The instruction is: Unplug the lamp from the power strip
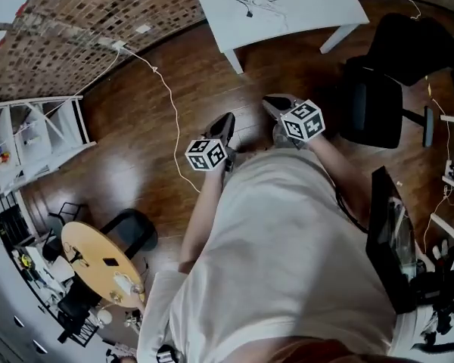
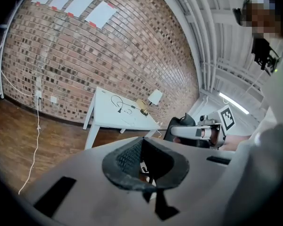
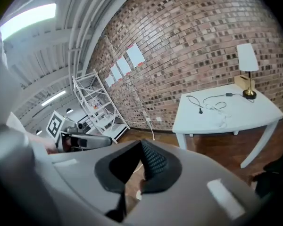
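Both tongs shut & empty, you're well off the surface
Your left tongs (image 2: 142,154) & right tongs (image 3: 141,157) are pinched closed w/ nothing in them. Lamp (image 3: 247,62) stands at far corner of white surface (image 3: 254,109), cord (image 3: 212,102) looped beside it; strip not made out. Fits walking in or backing off post-unplug, so check cord end 1st.
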### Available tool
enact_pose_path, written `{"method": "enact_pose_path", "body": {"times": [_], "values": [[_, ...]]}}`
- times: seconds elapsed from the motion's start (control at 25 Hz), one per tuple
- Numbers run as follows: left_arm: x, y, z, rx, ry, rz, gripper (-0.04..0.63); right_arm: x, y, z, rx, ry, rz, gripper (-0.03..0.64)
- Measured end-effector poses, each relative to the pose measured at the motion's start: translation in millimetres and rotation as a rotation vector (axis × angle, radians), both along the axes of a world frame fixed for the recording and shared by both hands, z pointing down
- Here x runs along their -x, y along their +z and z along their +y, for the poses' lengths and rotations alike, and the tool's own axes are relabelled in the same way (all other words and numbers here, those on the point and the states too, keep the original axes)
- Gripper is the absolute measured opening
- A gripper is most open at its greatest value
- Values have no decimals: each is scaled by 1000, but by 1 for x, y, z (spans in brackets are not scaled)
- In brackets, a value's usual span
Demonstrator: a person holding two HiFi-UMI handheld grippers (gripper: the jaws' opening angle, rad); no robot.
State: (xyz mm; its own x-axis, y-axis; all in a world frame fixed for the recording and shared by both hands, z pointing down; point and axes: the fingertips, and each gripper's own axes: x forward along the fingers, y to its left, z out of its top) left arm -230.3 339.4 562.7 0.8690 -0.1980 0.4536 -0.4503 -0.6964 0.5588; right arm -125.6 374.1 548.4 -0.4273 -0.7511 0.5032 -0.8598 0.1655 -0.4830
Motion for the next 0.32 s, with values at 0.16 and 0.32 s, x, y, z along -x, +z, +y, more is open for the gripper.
{"method": "enact_pose_path", "body": {"times": [0.16, 0.32], "values": [[65, -24, -54, -19, -36, 68, 6, 84, -34, -67, -52, -70, -103, -6], [149, -48, -115, -18, -20, 151, 66, 196, -80, -149, -135, -96, -235, -6]]}}
